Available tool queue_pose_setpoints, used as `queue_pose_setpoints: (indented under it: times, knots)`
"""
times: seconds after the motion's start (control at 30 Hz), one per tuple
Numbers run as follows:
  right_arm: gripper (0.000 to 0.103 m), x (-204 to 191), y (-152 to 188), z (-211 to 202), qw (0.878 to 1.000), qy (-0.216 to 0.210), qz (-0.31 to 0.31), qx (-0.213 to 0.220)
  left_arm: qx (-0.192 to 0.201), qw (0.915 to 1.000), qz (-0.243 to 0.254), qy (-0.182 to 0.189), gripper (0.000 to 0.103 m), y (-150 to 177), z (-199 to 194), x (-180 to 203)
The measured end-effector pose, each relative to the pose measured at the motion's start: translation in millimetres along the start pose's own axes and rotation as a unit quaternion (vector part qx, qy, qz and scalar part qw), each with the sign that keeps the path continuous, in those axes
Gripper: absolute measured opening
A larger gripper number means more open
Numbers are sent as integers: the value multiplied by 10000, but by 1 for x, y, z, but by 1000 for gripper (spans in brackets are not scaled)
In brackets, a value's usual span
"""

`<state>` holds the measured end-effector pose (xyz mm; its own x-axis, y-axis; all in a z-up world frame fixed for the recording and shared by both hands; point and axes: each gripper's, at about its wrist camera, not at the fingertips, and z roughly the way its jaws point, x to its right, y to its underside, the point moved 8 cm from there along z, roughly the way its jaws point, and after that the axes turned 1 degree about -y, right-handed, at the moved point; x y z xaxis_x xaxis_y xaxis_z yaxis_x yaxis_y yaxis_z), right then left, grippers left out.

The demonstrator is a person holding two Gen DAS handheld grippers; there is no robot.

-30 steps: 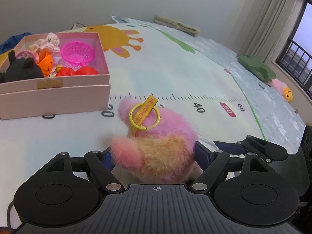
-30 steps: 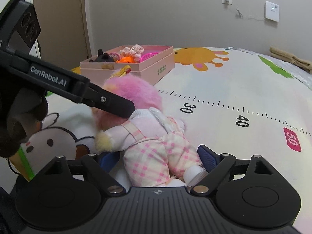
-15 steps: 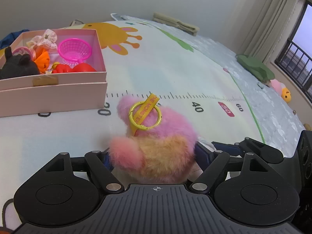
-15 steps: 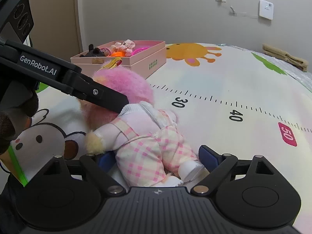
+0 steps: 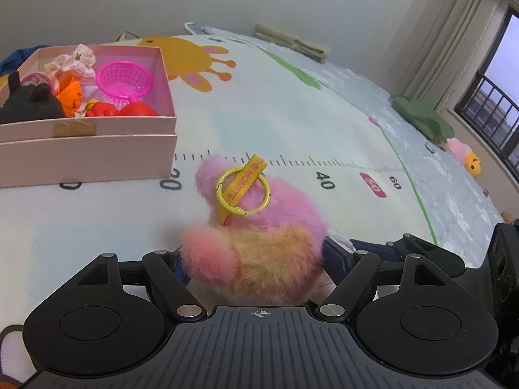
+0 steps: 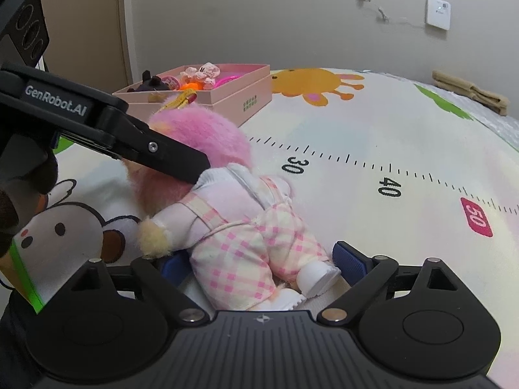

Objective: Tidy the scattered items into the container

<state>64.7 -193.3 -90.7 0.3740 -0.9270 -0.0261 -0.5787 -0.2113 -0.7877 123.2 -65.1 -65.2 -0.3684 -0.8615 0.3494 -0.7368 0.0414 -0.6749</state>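
Observation:
A plush doll with a fluffy pink head (image 5: 259, 227) carries a yellow ring and strap (image 5: 243, 188). My left gripper (image 5: 256, 259) is shut on that head, a finger on each side. In the right wrist view the doll's body (image 6: 240, 227) wears pink checked dungarees. My right gripper (image 6: 259, 261) is shut on its hips and legs, with the blue pads (image 6: 348, 256) against them. The left gripper's finger (image 6: 168, 159) presses the head from the left. The pink box (image 5: 97, 159) stands to the front left and holds a black plush, an orange toy, a pink basket (image 5: 125, 81) and red pieces.
A play mat (image 5: 292, 123) with a printed ruler and an orange cartoon covers the floor. A green plush (image 5: 421, 116) and a yellow-orange toy (image 5: 472, 165) lie near the window at the right. Folded beige cloth (image 5: 292, 43) lies by the far wall. A gloved hand (image 6: 19, 194) holds the left gripper.
Both grippers have kept their hold on the doll and risen a little. The left wrist view now looks further down into the pink box.

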Motion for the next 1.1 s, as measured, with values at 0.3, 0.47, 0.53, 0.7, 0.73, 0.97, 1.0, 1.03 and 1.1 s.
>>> queue_pose_setpoints:
  times: [0.3,0.47,0.53,0.7,0.73,0.97,1.0,1.03,1.1]
  knots:
    - [89,-12,-4,-10,9998,-119,-148,50,208,9997,-110,29,76,3,-19,-4]
    - [88,-29,-11,-11,9990,-173,-408,58,335,9993,-153,5,75,6,-36,-13]
    - [88,-36,-15,-10,9985,-187,-505,55,395,9991,-178,-13,75,7,-42,-17]
    - [79,-54,-22,-10,9965,-218,-812,53,532,9982,-281,-3,73,10,-56,-29]
    - [61,-60,-24,-11,9953,-359,-895,52,549,9980,-299,81,70,10,-59,-30]
    - [65,-87,-29,0,9880,-150,-1535,-125,622,9973,-392,64,68,17,-66,-45]
    - [71,-88,-28,3,9875,-123,-1566,-155,617,9970,-453,88,70,19,-66,-49]
    - [78,-88,-28,6,9872,-80,-1582,-172,629,9967,-509,120,72,21,-66,-52]
    - [84,-87,-26,12,9865,29,-1629,-174,643,9961,-592,151,76,22,-65,-56]
